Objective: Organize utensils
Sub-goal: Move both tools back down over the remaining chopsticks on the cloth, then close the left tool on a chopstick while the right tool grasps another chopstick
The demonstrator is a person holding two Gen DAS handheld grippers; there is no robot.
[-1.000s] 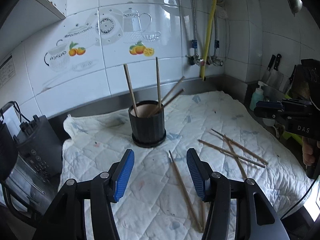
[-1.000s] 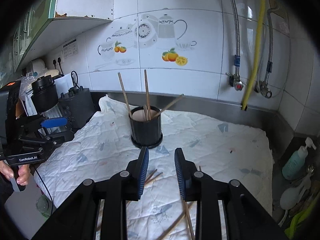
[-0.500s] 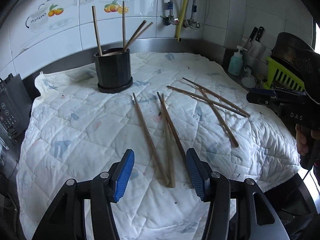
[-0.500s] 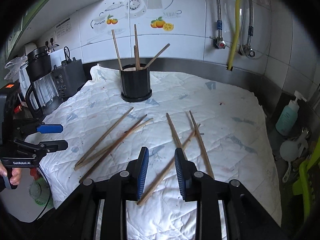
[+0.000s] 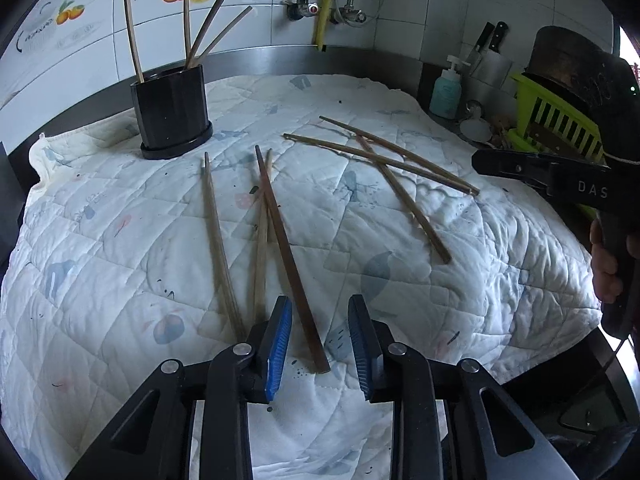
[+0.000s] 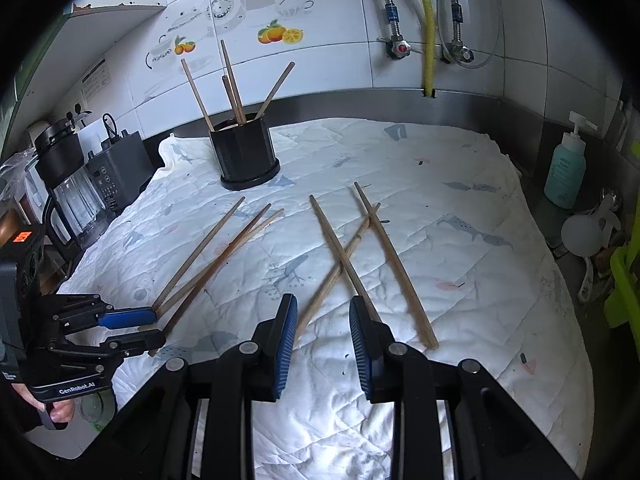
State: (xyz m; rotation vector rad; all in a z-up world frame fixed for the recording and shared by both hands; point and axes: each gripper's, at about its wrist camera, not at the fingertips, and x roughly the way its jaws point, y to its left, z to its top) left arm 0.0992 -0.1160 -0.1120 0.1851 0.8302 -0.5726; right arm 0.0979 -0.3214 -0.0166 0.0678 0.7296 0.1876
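A black holder [image 5: 172, 116] [image 6: 246, 156] with several chopsticks upright in it stands at the back of the white quilted cloth [image 5: 120, 260]. Three loose chopsticks lie in front of it, among them a dark chopstick [image 5: 288, 260]. My left gripper [image 5: 320, 344] [image 6: 158, 326] is low over the dark one's near end, jaws closing, and a gap still shows at both blue pads. Three crossed chopsticks [image 5: 384, 164] [image 6: 340, 264] lie further right. My right gripper [image 6: 322, 340] [image 5: 480, 160] stands narrowly open at their near ends, pressing on nothing.
A blender and a dark appliance [image 6: 72, 184] stand off the cloth's left edge. A teal soap bottle [image 6: 566, 172], a green dish rack [image 5: 552, 120] and knives sit at the right. Pipes and a yellow hose [image 6: 428, 28] run down the tiled wall.
Both grippers have come down and tipped toward the cloth, close to the loose chopsticks. The left jaws have narrowed around the dark chopstick's end. The right jaws keep the same gap.
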